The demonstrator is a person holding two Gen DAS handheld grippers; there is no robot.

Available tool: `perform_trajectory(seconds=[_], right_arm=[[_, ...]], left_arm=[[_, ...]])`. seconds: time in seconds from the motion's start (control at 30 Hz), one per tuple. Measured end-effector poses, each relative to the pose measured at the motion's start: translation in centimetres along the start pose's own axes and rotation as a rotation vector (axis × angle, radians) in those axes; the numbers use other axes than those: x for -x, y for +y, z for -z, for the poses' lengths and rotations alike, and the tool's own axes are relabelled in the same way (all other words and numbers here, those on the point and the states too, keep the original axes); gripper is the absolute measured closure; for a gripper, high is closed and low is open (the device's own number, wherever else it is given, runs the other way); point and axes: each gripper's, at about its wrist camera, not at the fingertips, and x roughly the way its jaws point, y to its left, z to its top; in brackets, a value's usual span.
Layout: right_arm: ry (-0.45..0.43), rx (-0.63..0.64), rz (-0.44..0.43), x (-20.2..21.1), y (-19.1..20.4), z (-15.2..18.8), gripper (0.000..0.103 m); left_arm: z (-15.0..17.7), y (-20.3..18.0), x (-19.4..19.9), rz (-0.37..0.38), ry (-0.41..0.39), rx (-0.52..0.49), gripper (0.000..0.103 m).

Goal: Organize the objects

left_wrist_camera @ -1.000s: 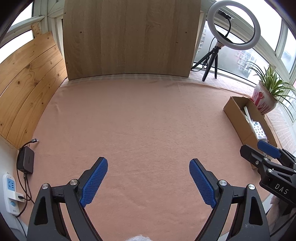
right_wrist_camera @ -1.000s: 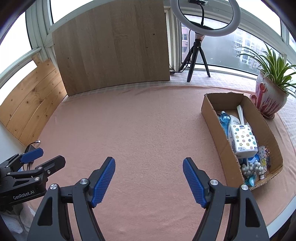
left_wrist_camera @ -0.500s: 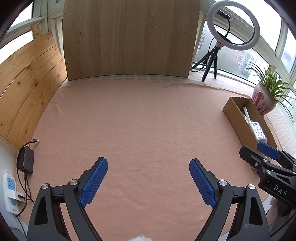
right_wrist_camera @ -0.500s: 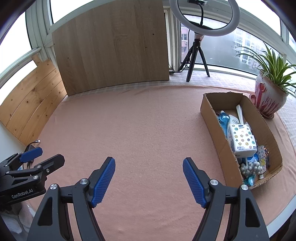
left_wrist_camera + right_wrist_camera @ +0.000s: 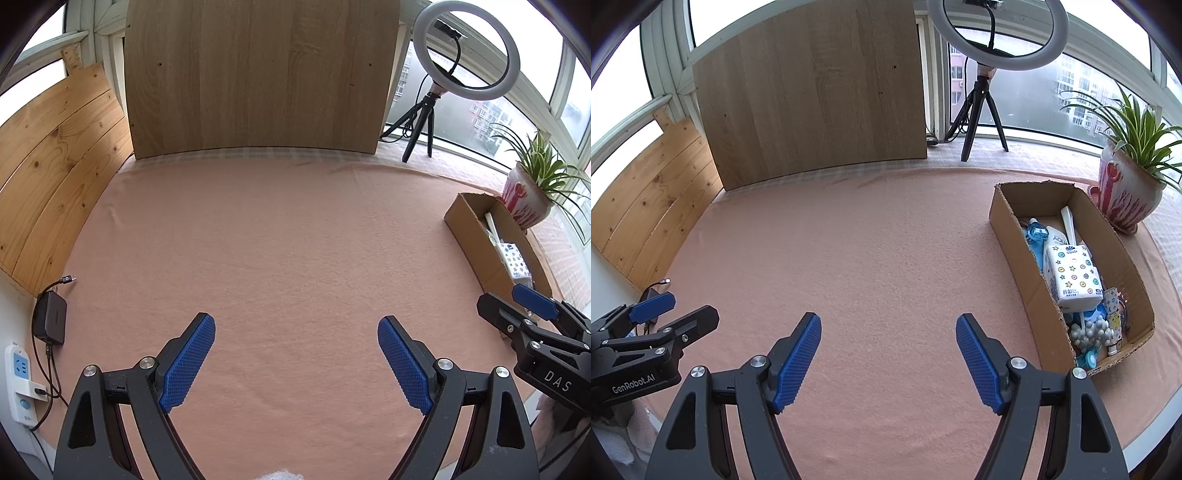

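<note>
Both the left gripper and the right gripper hover with fingers wide and empty over the pink worktop. To the right lies the cardboard box, its long axis running near to far. It holds grey beads nearest, a tissue pack mid-box, and a blue bottle farther back.

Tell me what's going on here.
A person holds two grippers over a pink cloth, and neither one holds anything. The left gripper and right gripper are both open, hovering side by side above bare cloth. To the right sits a cardboard box already filled with items: a tissue pack, a blue bottle and small bits. A potted plant stands beside the box. Nothing is being touched right now.
</note>
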Motion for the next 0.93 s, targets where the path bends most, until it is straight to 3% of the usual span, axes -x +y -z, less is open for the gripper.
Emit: perform_trajectory(seconds=[0.93], right_arm=[[0.019, 0.005, 0.005, -0.79, 0.06, 0.25, 0.031]], left_arm=[[0.26, 0.27, -0.83, -0.014, 0.008, 0.004, 0.011]])
